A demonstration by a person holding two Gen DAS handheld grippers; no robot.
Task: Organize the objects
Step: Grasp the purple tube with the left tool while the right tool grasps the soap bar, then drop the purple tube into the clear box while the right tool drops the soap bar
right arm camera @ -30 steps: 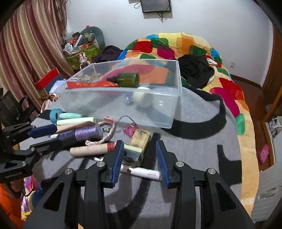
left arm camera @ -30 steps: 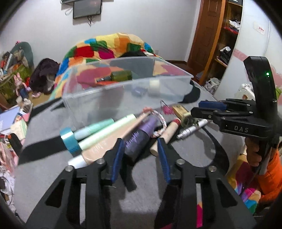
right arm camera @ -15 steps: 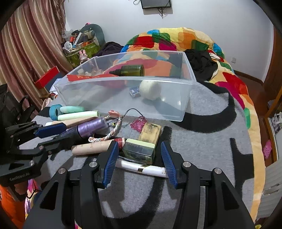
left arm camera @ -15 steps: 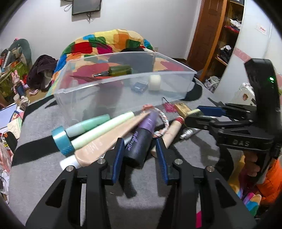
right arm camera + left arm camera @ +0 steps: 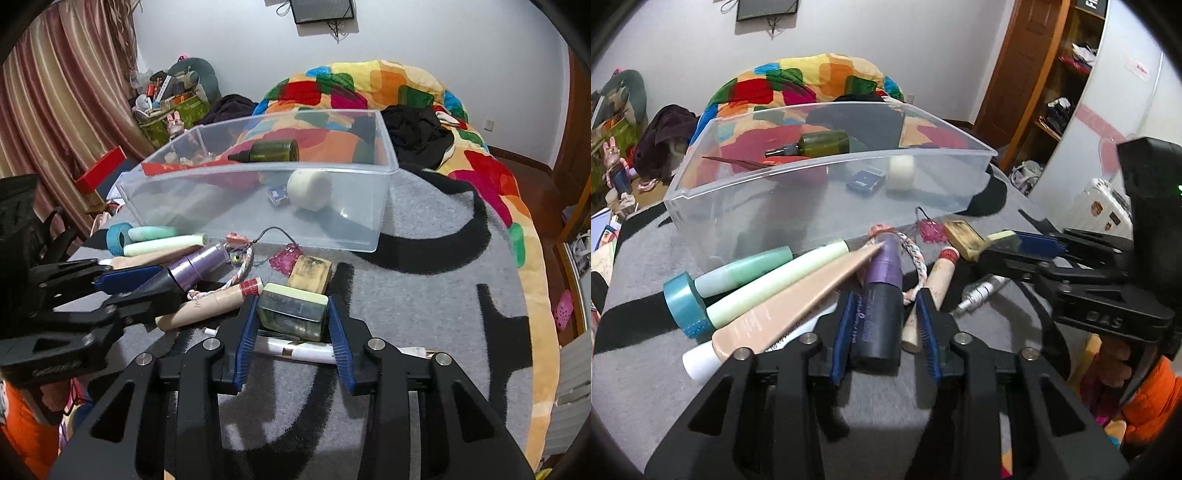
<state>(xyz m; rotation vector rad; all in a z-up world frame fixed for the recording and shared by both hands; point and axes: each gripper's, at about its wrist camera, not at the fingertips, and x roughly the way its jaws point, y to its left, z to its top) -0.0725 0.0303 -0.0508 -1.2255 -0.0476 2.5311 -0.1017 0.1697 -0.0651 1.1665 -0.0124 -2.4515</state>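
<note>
A clear plastic bin (image 5: 798, 206) (image 5: 362, 221) stands on the grey rug; inside lie a green bottle (image 5: 820, 143), a white roll (image 5: 309, 189) and a small blue box (image 5: 866, 179). In front lies a pile of cosmetics. My left gripper (image 5: 884, 321) is open, its blue pads on either side of a purple and black bottle (image 5: 881, 299) (image 5: 195, 267). My right gripper (image 5: 293, 328) is open around a green-capped dark box (image 5: 293, 311); it also shows in the left wrist view (image 5: 1027, 251). Whether any pad touches is unclear.
The pile holds a blue tape roll (image 5: 683, 304), mint tubes (image 5: 768, 277), a beige tube (image 5: 790, 314), a tan stick (image 5: 210, 306), a white pen (image 5: 295, 349), a yellowed box (image 5: 310, 274) and a braided cord (image 5: 916, 258). A colourful quilt (image 5: 388, 88) lies behind.
Both grippers have moved forward: the left one's pads now flank the purple bottle, and the right one's pads now flank the green-capped box.
</note>
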